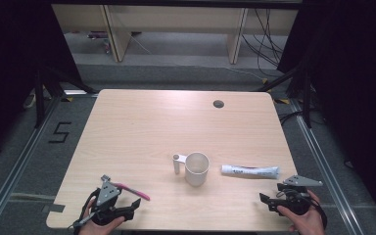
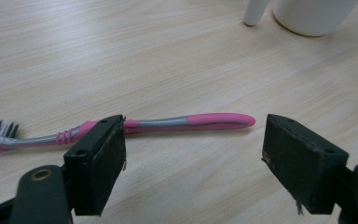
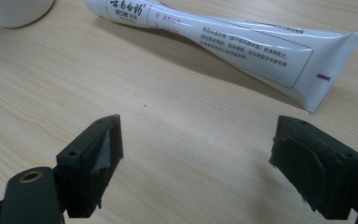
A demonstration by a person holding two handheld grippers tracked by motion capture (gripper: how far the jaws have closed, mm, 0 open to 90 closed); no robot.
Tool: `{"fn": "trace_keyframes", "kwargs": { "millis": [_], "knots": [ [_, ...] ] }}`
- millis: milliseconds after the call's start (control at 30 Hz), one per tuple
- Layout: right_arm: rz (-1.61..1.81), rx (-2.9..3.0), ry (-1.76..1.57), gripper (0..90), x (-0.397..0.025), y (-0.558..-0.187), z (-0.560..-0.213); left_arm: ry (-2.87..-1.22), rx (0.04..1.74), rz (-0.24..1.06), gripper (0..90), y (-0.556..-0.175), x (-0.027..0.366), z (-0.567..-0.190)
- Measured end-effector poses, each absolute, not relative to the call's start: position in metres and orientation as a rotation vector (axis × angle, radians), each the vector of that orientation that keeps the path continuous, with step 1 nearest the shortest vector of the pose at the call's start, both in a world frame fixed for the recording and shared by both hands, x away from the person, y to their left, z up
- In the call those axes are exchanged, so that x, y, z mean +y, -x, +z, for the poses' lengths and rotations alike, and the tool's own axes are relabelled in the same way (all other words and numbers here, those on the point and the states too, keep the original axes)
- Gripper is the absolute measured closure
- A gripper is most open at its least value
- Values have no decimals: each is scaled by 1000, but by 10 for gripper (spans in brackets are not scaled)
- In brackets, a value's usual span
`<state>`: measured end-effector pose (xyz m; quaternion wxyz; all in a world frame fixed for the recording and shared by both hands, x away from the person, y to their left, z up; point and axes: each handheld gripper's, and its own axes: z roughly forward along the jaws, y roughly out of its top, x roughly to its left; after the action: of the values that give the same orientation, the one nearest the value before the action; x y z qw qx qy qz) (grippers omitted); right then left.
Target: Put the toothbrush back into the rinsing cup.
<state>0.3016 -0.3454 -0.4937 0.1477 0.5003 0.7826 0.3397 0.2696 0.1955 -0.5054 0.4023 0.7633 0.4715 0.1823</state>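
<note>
You held the left gripper point(image 1: 127, 208) low at the near left edge of the wooden table point(image 1: 142, 127) with its jaws spread wide and nothing between them, and the pink and grey toothbrush point(image 2: 168, 125) lay flat on the wood just beyond them. Your right gripper point(image 1: 270, 201) at the near right corner was released too, and the white toothpaste tube point(image 3: 223, 44) lay just ahead of it, beside the white cup point(image 1: 197, 168) with its handle point(image 1: 176, 164)
</note>
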Motion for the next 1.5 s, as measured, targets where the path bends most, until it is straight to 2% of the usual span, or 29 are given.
{"fn": "trace_keyframes", "kwargs": {
  "millis": [133, 200, 333, 433, 600, 633, 667, 733, 1100, 1500],
  "knots": [
    [986, 2253, -1438, 180, -345, -302, -494, -1947, 1177, 461, 210, -269, 196, -504],
    [994, 2249, -1409, 184, -345, -303, -496, -1906, 1189, 455, 212, -269, 192, -505],
    [1004, 2250, -1464, 190, -342, -301, -495, -1888, 1160, 459, 268, -270, 190, -501],
    [1006, 2260, -1427, 196, -343, -303, -495, -1870, 1099, 462, 390, -271, 185, -496],
    [1004, 2258, -1414, 206, -344, -303, -495, -1908, 995, 480, 722, -276, 175, -493],
    [1018, 2264, -1426, 210, -343, -304, -495, -1918, 990, 478, 818, -278, 173, -493],
    [1018, 2264, -1426, 210, -343, -304, -495, -1932, 982, 476, 818, -280, 172, -494],
    [1025, 2263, -1420, 212, -342, -304, -496, -1958, 971, 470, 880, -284, 169, -497],
    [1020, 2282, -1396, 225, -341, -304, -496, -2071, 955, 420, 893, -299, 159, -510],
    [1029, 2289, -1373, 231, -341, -304, -495, -2133, 957, 391, 893, -287, 169, -514]
  ]
}}
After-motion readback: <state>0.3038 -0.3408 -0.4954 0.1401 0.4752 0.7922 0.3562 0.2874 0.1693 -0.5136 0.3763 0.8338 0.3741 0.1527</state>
